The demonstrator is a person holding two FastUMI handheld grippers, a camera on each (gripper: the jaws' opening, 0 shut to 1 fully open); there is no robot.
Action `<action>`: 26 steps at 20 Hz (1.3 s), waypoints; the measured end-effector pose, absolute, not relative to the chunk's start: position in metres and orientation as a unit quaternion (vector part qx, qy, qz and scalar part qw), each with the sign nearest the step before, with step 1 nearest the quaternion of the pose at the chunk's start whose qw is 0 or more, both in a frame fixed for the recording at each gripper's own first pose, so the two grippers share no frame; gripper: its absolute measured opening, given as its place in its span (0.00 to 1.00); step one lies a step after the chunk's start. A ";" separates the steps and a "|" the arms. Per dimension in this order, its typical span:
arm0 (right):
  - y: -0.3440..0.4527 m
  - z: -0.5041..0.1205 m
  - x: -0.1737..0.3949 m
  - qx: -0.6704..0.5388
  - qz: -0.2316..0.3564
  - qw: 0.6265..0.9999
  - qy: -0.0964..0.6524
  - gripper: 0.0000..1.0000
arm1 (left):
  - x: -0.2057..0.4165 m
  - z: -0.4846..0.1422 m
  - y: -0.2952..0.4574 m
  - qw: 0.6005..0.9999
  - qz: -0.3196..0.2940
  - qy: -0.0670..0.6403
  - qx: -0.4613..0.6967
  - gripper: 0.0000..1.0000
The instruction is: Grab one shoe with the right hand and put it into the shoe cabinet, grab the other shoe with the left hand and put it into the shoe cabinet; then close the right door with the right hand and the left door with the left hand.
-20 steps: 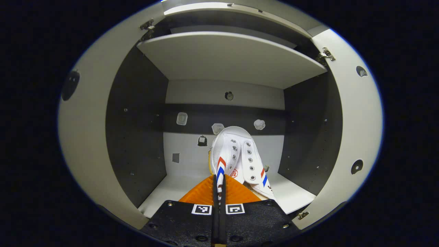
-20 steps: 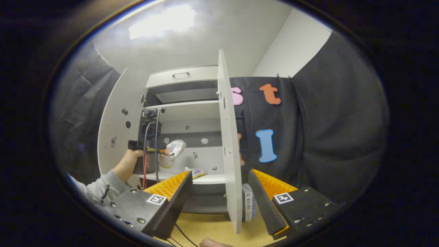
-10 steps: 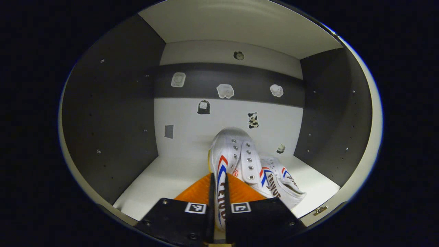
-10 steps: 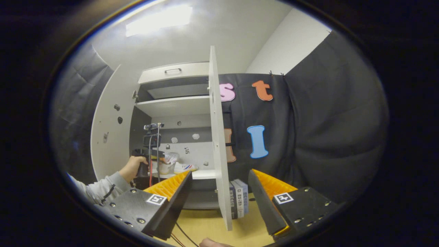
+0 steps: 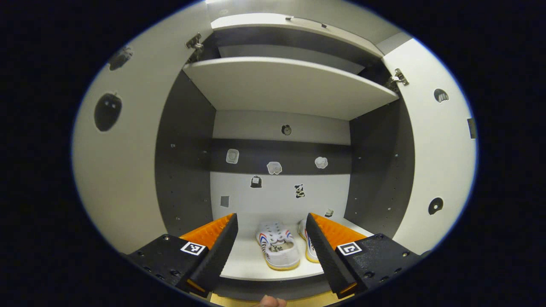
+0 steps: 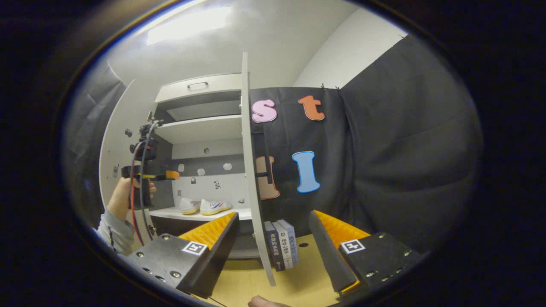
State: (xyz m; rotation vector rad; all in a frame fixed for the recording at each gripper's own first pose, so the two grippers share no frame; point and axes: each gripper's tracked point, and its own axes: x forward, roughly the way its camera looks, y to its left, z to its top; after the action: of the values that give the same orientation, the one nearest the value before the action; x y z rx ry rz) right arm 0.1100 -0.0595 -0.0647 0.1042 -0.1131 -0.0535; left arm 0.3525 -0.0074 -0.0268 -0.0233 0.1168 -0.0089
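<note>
Two white sneakers (image 5: 278, 251) lie side by side on the bottom shelf (image 5: 247, 266) of the shoe cabinet (image 5: 288, 83), toes toward the back wall. The left gripper (image 5: 269, 251) hangs in front of them, fingers spread wide and empty. Both doors stand open. The right gripper (image 6: 273, 251), also wide and empty, straddles the right door (image 6: 251, 170) edge, books (image 6: 281, 243) just beyond.

Staged booth, black cloth wall (image 6: 396, 140), shoe cabinet (image 5: 290, 85)
</note>
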 end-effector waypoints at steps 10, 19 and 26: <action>-0.135 -0.046 0.138 -0.011 -0.056 0.998 -0.018 0.98 | 0.218 -0.025 -0.003 0.997 -0.054 0.046 0.006 0.96; -0.184 0.001 0.229 -0.005 0.024 1.000 0.014 0.98 | 0.124 -0.034 0.035 0.997 -0.055 0.045 -0.018 0.97; -0.170 0.020 0.286 0.023 0.047 0.998 0.017 0.98 | 0.055 -0.062 0.067 0.996 -0.061 0.060 -0.039 0.97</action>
State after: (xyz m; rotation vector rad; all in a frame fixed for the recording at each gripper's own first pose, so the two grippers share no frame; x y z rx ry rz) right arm 0.2861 -0.1702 0.0198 0.0467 0.0332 0.0939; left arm 0.0553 0.0670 -0.0619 -0.0787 0.1201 -0.1224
